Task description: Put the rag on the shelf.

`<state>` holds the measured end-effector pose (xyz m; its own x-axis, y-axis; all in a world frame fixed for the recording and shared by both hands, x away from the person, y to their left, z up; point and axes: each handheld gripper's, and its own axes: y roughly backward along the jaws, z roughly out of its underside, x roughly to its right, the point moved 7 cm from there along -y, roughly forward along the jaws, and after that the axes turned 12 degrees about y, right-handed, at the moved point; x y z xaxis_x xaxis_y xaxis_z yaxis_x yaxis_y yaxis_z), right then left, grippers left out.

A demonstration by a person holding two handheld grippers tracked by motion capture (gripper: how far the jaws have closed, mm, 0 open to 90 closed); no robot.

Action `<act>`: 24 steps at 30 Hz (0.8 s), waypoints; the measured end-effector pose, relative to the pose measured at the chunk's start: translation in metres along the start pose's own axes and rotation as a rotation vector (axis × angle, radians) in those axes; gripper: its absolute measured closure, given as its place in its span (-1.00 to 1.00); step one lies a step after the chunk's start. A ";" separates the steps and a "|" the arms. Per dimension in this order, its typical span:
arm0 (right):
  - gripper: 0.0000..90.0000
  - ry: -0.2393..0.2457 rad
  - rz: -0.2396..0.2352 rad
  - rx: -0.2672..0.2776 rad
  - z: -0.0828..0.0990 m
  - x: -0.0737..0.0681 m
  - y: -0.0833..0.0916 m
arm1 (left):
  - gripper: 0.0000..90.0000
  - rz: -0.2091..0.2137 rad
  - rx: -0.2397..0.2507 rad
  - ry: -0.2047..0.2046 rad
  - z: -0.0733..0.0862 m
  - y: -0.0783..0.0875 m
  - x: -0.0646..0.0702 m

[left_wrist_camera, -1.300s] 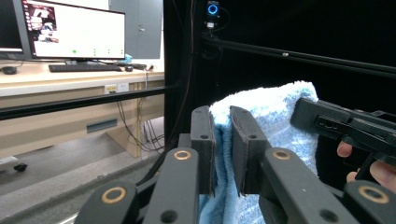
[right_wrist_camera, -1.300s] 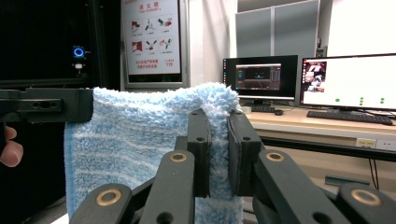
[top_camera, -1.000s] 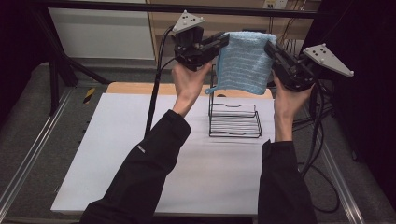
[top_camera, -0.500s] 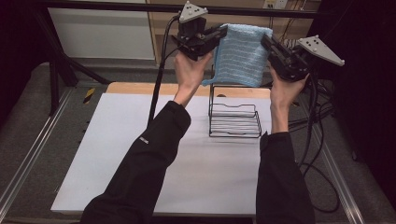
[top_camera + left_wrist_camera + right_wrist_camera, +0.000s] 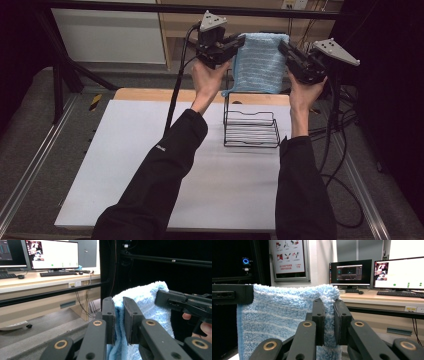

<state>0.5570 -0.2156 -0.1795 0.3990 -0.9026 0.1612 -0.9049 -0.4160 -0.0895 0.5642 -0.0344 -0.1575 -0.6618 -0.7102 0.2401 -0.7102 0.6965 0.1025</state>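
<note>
A light blue striped towel (image 5: pixel 261 62) hangs stretched between both grippers, high above the far edge of the table. My left gripper (image 5: pixel 239 42) is shut on the towel's top left corner (image 5: pixel 119 305). My right gripper (image 5: pixel 283 47) is shut on the top right corner (image 5: pixel 329 302). The towel's lower edge hangs just above and behind a black wire rack (image 5: pixel 251 128) standing on the white table top (image 5: pixel 140 150). The left gripper view shows the right gripper (image 5: pixel 160 298) farther off on the towel (image 5: pixel 147 305). The right gripper view shows the towel (image 5: pixel 279 320) spread flat.
A wooden strip (image 5: pixel 150 95) runs along the table's far edge. A black horizontal bar (image 5: pixel 125 6) crosses above the far side. Cables (image 5: pixel 335 150) trail down on the right. Monitors (image 5: pixel 398 272) and a desk stand beyond the table.
Both grippers have lifted the towel a little higher and farther back, and the right gripper moved slightly inward. The towel stays pinched at both top corners.
</note>
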 end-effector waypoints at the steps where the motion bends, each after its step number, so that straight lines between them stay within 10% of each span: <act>1: 0.82 0.001 -0.004 0.000 0.002 0.001 0.000 | 0.78 0.000 -0.003 0.001 0.002 -0.001 0.000; 24: 0.81 -0.001 -0.041 -0.100 0.047 0.004 0.015 | 0.78 0.011 -0.087 -0.032 0.049 -0.011 -0.003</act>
<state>0.5524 -0.2310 -0.2259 0.4364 -0.8852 0.1615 -0.8979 -0.4398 0.0154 0.5619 -0.0447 -0.2062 -0.6777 -0.7043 0.2112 -0.6801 0.7096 0.1843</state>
